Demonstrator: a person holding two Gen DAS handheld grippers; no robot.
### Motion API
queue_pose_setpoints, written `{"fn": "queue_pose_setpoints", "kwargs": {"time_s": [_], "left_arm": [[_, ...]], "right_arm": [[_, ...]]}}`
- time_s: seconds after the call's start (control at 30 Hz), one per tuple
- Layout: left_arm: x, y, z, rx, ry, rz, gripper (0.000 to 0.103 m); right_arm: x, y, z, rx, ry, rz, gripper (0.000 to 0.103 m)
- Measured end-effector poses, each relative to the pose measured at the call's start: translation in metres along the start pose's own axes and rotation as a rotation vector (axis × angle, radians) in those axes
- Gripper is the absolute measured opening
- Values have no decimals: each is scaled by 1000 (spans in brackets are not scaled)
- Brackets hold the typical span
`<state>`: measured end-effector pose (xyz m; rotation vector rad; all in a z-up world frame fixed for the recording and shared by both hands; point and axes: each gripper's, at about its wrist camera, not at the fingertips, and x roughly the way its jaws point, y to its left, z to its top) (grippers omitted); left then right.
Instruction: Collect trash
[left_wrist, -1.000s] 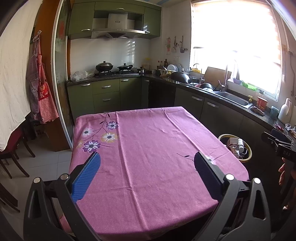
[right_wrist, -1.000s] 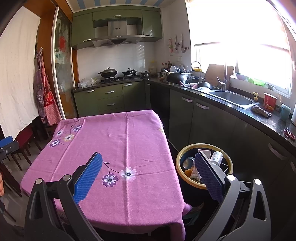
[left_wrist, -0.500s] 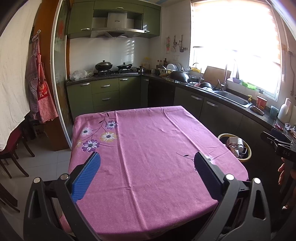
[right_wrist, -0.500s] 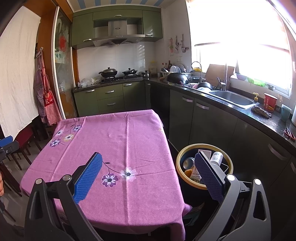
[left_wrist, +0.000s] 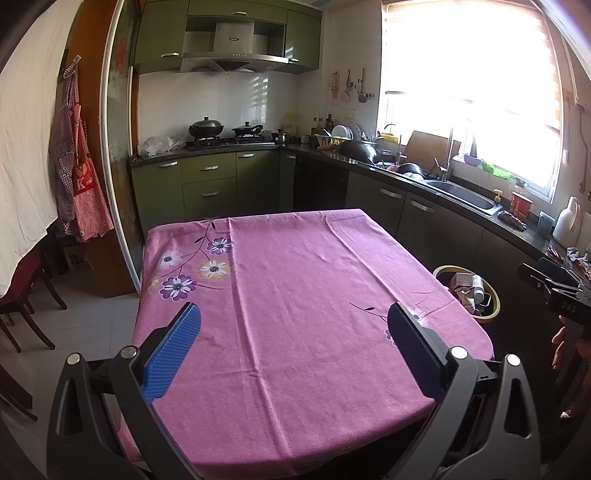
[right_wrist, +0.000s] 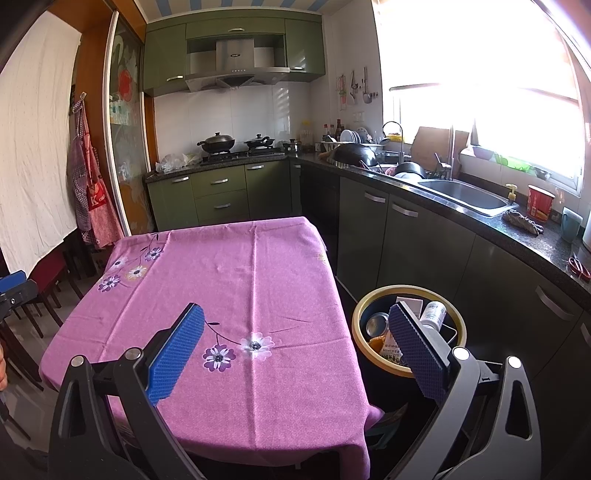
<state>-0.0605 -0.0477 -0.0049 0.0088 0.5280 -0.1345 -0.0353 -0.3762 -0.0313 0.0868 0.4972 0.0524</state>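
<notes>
A yellow-rimmed trash bin (right_wrist: 360, 308) stands on the floor right of the table, holding a white bottle (right_wrist: 433, 314), a can (right_wrist: 376, 323), a carton and other trash. It also shows in the left wrist view (left_wrist: 493, 306). My left gripper (left_wrist: 293, 349) is open and empty over the near part of the table's pink flowered cloth (left_wrist: 295, 288). My right gripper (right_wrist: 295, 350) is open and empty above the table's near right corner, its right finger in front of the bin. The right gripper also shows at the far right of the left wrist view (left_wrist: 554, 280).
Dark green cabinets and a counter with sink (right_wrist: 465, 195) run along the right and back. A stove with pots (left_wrist: 207, 129) is at the back. Chairs (left_wrist: 22, 295) stand left of the table. An apron (left_wrist: 81, 177) hangs on the left wall.
</notes>
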Motion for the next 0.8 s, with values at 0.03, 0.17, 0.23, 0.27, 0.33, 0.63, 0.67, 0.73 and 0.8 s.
{"fn": "queue_pose_setpoints", "kwargs": {"time_s": [0.03,0.17,0.23,0.27,0.33,0.63,0.67,0.73,0.8], "left_arm": [[0,0,0,0,2,-1,96],[2,-2,-1,-5,7,-11,96],[2,-4,-2,-1,0,-10,96],[3,-4,-2,1,0,-4,96],[5,-4,-2,-5,5,2,96],[22,3,0,-31,61,4,96],[25,4,0,-34,67,10,96],[32,7,1,-33,80,30,96],[43,11,3,-30,94,44,96]], "right_arm": [[0,0,0,0,1,0,98],[0,0,0,0,1,0,98],[1,0,-1,1,3,1,98],[2,-1,-1,0,4,1,98],[3,-1,-2,0,7,3,98],[14,-4,-3,2,26,0,98],[17,-5,-4,1,31,-1,98],[23,-6,-4,0,43,0,98],[32,-7,-3,-3,55,4,98]]}}
